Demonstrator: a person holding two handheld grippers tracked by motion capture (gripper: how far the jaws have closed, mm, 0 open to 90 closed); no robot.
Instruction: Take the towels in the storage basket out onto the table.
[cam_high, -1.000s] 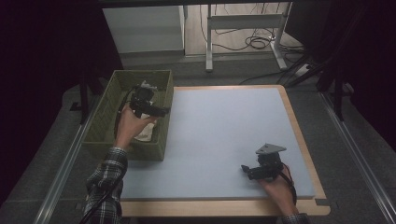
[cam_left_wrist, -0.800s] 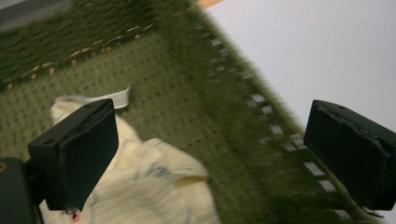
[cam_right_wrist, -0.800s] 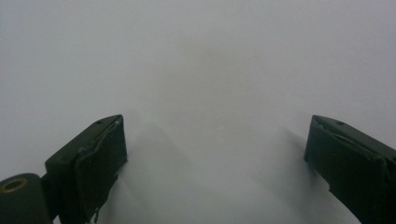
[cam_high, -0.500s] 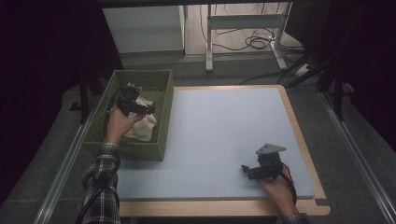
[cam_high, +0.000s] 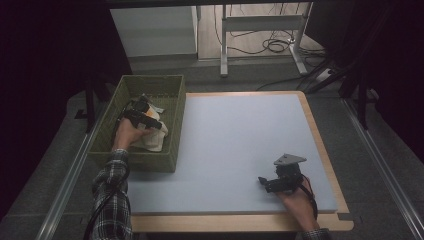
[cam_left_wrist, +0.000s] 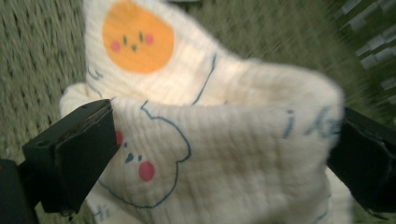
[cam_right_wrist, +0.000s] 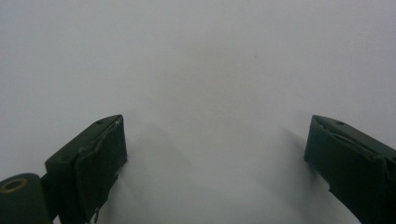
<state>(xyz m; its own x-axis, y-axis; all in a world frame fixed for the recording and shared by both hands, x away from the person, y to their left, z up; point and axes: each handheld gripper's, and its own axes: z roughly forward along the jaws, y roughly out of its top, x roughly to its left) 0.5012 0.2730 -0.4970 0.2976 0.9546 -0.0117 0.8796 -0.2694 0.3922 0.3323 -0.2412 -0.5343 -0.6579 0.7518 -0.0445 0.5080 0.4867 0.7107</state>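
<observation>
In the left gripper view I see the cloth (cam_left_wrist: 219, 140) blurred, its bottom cut off. My left hand (cam_high: 128, 134) hides part of it in the basket (cam_high: 170, 145), whose weave is smeared.

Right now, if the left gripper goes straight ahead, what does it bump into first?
The cloth. It sits bunched between the left gripper's open jaws, right in front, inside the basket. Whether it already touches the cloth is hard to tell.
</observation>
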